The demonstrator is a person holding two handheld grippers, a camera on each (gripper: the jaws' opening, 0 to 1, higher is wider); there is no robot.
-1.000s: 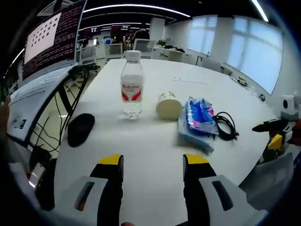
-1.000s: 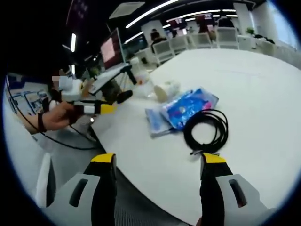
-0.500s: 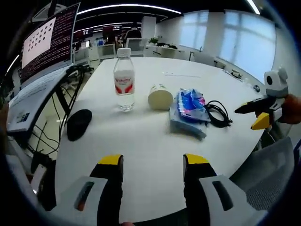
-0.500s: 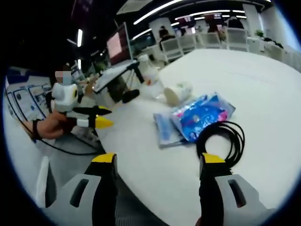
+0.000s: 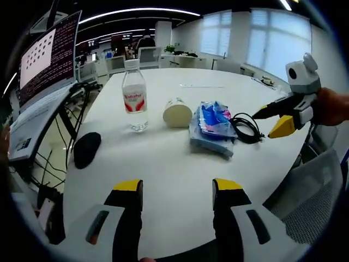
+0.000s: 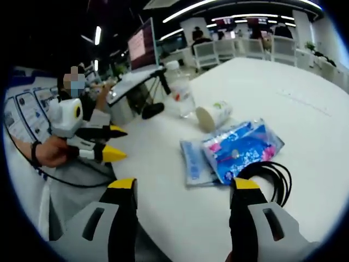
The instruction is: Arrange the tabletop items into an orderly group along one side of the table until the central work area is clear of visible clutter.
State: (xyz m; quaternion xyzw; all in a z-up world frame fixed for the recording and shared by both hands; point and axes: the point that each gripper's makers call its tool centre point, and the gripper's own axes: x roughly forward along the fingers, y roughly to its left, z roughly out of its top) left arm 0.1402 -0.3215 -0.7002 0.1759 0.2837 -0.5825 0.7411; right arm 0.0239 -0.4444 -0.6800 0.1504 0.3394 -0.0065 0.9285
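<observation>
On the white table [image 5: 163,164], items sit in a loose row: mouse [image 5: 86,149] nr the left edge, then bottle [image 5: 134,97] upright, cup [image 5: 177,113] on its side w/ its base toward you, blue packets [image 5: 211,128] stacked flat, and a coiled black cable [image 5: 246,127] touching the packets' far side. Table centre nr you is bare.

Your left gripper [image 5: 178,191] — jaws wide apart, holding nothing, hovering over the near table edge in the left gripper view. In the right gripper view it shows again [image 6: 109,143] off the table's left side, yellow tips spread, held in your hand [image 6: 52,153].

Your right gripper [image 6: 184,188] — jaws wide too, nothing between them, tips just short of the packets [image 6: 240,153] and cable [image 6: 270,180]. Cup [image 6: 214,115] and bottle [image 6: 180,90] lie beyond; mouse [image 6: 152,111] farther back. From the left gripper view the right gripper [image 5: 275,117] hangs beside the cable, not touching. Monitor [image 5: 46,52] stands off the table to the left.
</observation>
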